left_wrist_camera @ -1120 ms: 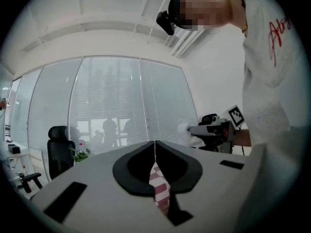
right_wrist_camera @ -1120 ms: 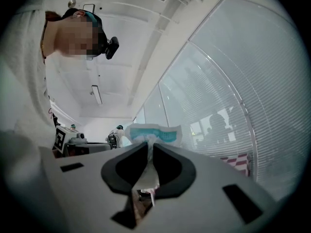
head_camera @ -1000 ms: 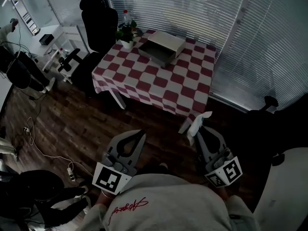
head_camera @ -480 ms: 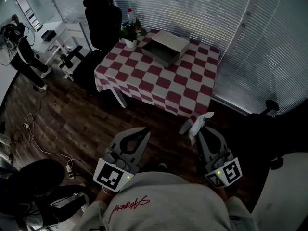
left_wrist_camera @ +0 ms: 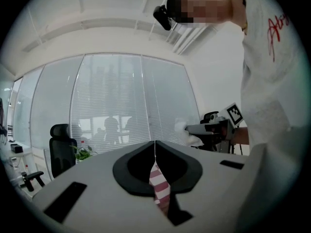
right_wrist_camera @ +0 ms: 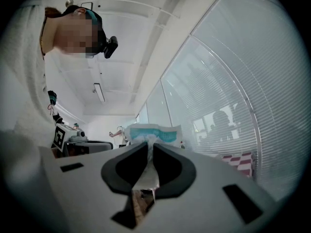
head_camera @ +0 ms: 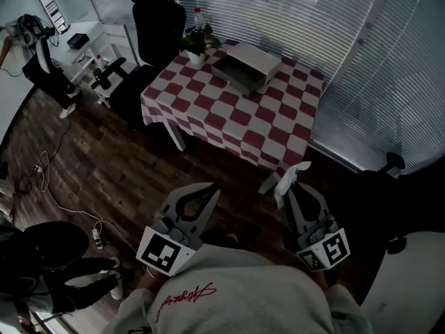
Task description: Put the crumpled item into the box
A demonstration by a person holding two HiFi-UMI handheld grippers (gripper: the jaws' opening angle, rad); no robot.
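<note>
My right gripper (head_camera: 287,186) is shut on a crumpled white and teal wrapper (head_camera: 288,175), which sticks out past its tips (right_wrist_camera: 150,134). The left gripper (head_camera: 209,188) is shut with nothing in it; its jaws meet in the left gripper view (left_wrist_camera: 155,143). Both are held low in front of the person, over the wooden floor and short of the table. The open grey box (head_camera: 245,66) sits at the far end of the red-and-white checked table (head_camera: 236,113). From the left gripper view the wrapper (left_wrist_camera: 187,133) shows in the right gripper off to the right.
A potted plant (head_camera: 197,44) and a bottle (head_camera: 199,15) stand beside the box. A black office chair (head_camera: 153,26) is at the table's left. Window blinds (head_camera: 334,40) run behind and right of the table. Cables (head_camera: 52,186) lie on the floor at the left.
The view has shifted slightly, so the table sits a little more to the right. Both grippers stay where they were, the wrapper still held.
</note>
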